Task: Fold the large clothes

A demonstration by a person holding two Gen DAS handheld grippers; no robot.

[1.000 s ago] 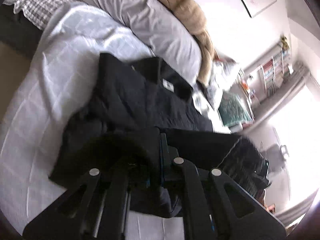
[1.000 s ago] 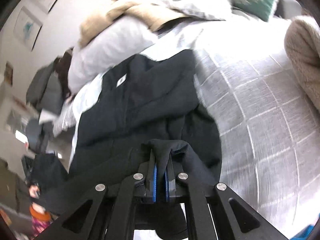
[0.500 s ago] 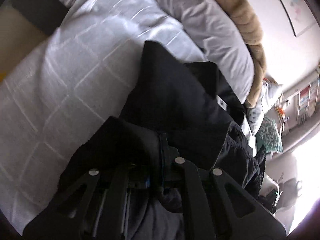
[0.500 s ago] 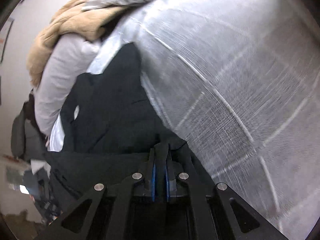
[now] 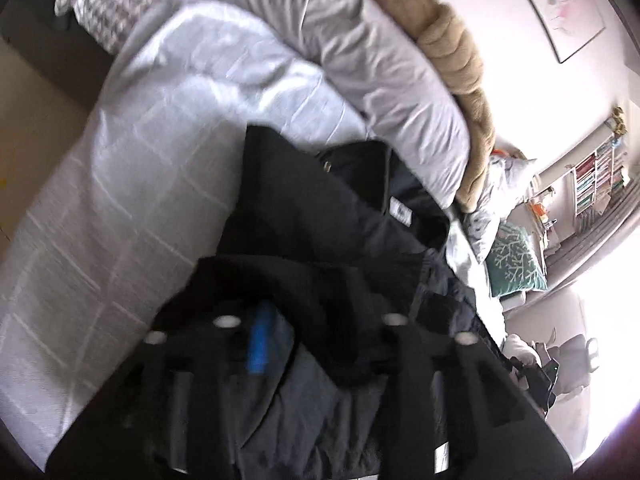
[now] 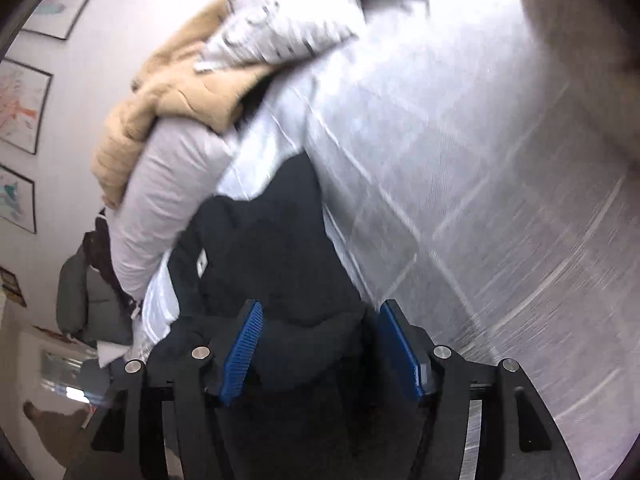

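Note:
A large black garment lies on the white checked bedspread, its white neck label facing up. It also shows in the right wrist view. My left gripper is open; a black fold drapes loosely between its jaws and hides the right pad. My right gripper is open, blue pads spread wide, with a bunched black fold lying loose between them.
A grey pillow and a tan fleece blanket lie at the head of the bed, next to the garment's collar. A teal cushion and patterned pillows lie beyond. The bedspread stretches right of the garment.
Both grippers were shut on folds of the black garment; both have now opened and let the cloth go. The folded part now rests on the garment's body.

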